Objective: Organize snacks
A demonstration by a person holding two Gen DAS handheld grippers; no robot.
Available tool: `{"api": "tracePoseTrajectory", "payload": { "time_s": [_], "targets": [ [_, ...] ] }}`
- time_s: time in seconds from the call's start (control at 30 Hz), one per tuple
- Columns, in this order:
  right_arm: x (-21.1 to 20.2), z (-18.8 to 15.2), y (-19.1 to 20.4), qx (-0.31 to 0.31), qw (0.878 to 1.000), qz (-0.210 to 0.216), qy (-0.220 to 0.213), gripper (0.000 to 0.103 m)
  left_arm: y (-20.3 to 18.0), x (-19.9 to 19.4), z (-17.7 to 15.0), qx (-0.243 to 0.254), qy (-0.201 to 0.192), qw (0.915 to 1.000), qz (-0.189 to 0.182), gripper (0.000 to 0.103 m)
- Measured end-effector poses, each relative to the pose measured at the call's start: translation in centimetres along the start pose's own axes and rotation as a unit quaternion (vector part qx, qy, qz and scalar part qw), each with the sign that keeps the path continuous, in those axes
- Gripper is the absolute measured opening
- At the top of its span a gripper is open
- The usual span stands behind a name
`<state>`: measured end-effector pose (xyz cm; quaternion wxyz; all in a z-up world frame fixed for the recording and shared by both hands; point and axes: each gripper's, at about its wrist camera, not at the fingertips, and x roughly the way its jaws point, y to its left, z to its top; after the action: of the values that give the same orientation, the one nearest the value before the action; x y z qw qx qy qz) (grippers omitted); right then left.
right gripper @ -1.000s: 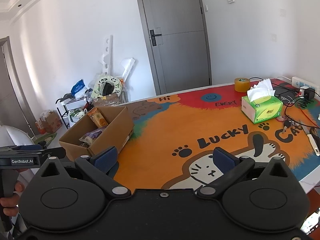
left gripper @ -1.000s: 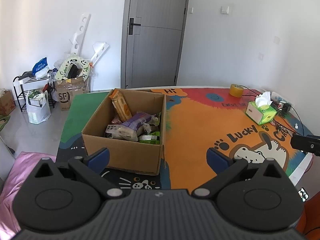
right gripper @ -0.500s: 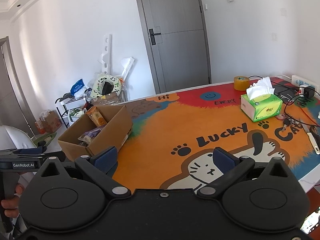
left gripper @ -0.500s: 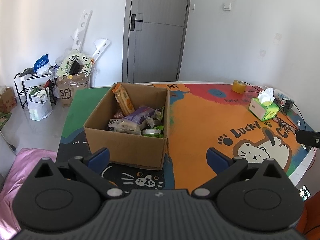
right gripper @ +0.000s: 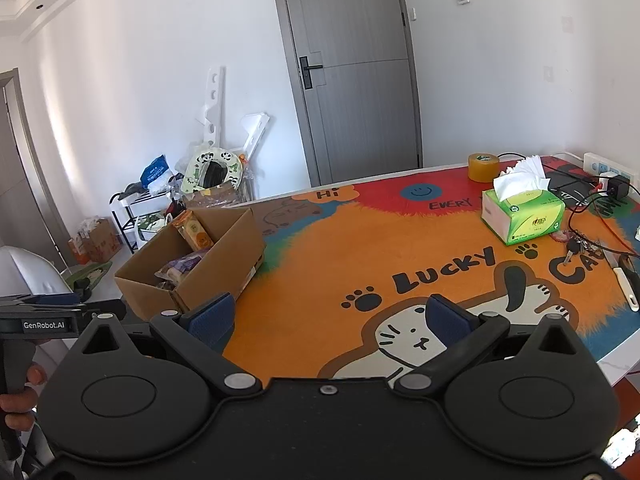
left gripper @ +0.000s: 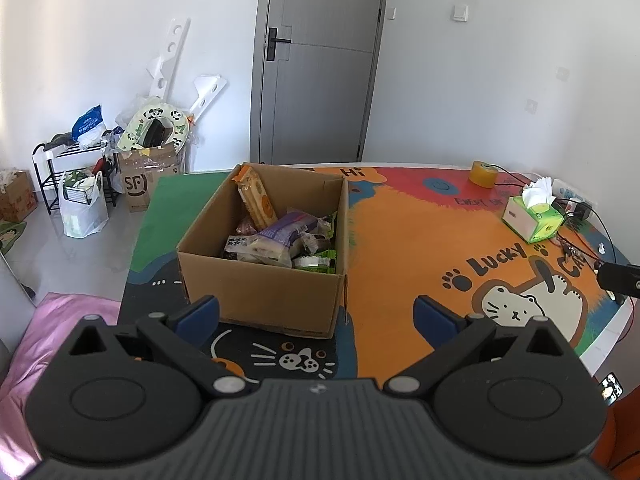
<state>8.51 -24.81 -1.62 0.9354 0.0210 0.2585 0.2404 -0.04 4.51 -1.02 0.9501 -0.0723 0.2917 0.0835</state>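
Observation:
An open cardboard box (left gripper: 260, 296) stands on the left part of the colourful cartoon table mat (left gripper: 400, 248). Inside it an orange cracker pack (left gripper: 256, 200) leans on the left wall, beside a purple-and-white packet (left gripper: 276, 236) and several green-wrapped snacks (left gripper: 316, 258). My left gripper (left gripper: 316, 316) hovers open in front of the box's near wall, nothing between its blue pads. My right gripper (right gripper: 330, 316) is open and empty over the mat's cat drawing, to the right of the box (right gripper: 192, 256). The left gripper's body (right gripper: 44, 320) shows at the right wrist view's left edge.
A green tissue box (right gripper: 522, 212), a roll of tape (right gripper: 483, 167), keys, cables and a power strip (right gripper: 608, 168) crowd the table's far right. On the floor to the left are a shoe rack, bags and a cardboard box (left gripper: 148, 176). A grey door (left gripper: 316, 60) is behind.
My left gripper has drawn back and risen, so the box sits farther off and more of the table shows. The right gripper has barely shifted. Both stay open.

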Motion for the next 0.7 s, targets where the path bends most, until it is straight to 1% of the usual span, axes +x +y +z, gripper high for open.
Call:
{"api": "tracePoseTrajectory", "payload": {
  "time_s": [0.7],
  "targets": [
    [-0.75,0.28,0.09,-0.009,1.000,0.010,-0.008,0.103,-0.34,-0.76,0.52,0.002,-0.009,1.0000,-0.001,0.102]
  ]
}}
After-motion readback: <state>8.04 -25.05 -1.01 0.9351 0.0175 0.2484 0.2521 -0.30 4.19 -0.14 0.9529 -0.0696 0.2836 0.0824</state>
